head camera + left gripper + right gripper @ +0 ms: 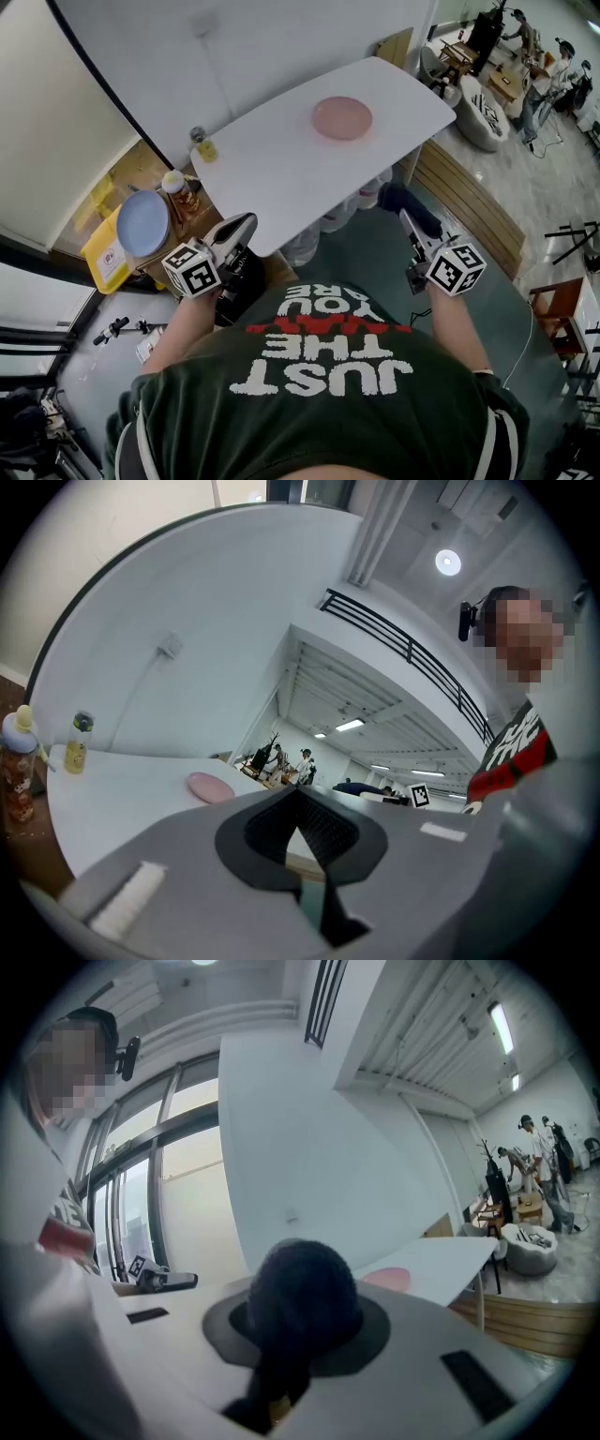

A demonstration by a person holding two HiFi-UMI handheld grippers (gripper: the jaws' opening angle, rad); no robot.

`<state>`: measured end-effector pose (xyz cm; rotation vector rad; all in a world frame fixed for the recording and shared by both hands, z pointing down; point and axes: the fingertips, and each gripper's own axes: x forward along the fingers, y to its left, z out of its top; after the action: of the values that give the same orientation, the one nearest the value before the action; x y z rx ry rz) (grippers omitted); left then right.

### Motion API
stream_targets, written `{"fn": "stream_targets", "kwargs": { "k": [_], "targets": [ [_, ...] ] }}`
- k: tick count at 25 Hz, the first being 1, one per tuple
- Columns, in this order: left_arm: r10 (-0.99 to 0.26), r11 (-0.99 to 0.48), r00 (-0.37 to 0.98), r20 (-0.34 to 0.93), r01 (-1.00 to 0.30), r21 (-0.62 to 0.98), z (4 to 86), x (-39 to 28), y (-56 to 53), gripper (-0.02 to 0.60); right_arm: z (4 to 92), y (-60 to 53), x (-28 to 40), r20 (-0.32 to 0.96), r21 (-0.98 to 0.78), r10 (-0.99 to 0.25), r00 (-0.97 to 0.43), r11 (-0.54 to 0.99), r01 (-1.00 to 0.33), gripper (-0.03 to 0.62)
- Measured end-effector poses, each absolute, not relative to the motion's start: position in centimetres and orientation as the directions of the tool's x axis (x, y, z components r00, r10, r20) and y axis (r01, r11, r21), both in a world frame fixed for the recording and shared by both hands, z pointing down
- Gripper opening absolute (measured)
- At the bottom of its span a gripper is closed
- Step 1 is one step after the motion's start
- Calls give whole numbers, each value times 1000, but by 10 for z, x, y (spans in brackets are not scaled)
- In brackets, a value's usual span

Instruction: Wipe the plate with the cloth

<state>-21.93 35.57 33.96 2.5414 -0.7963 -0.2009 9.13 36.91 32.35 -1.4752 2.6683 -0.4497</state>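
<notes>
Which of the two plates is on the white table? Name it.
The pink plate; it lies on the white table. The blue plate rests off the table, on a yellow object.

plate (342, 118): smooth, faintly glossy | cloth (300, 1297): dark fuzzy fabric | table (281, 178): smooth matt white top

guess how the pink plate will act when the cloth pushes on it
The pink plate lies flat on the smooth white table, so it will probably slide rather than tip. It looks rigid, likely light. The dark cloth bunched in the right gripper looks soft and should give first.
</notes>
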Motion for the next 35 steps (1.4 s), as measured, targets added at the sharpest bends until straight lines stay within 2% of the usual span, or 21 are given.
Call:
{"fn": "stream_targets", "kwargs": {
  "k": [15, 22, 28, 35],
  "targets": [
    [-603, -705, 798, -8, -529, 472, 334, -112, 304, 8, 302, 340, 162, 69, -240, -787, -613, 584, -776, 63],
    [-617, -616, 779, 110, -565, 549, 371, -103, 230, 8, 309, 299, 180, 87, -237, -786, -612, 581, -779, 63],
    [-585, -527, 771, 252, -598, 604, 441, -89, 98, 12, 323, 219, 193, 143, -210, -793, -592, 560, -802, 63],
    [-478, -414, 782, 400, -603, 682, 525, -64, -66, 107, 354, 71, 196, 210, -252, -798, -565, 514, -820, 63]
  ]
}}
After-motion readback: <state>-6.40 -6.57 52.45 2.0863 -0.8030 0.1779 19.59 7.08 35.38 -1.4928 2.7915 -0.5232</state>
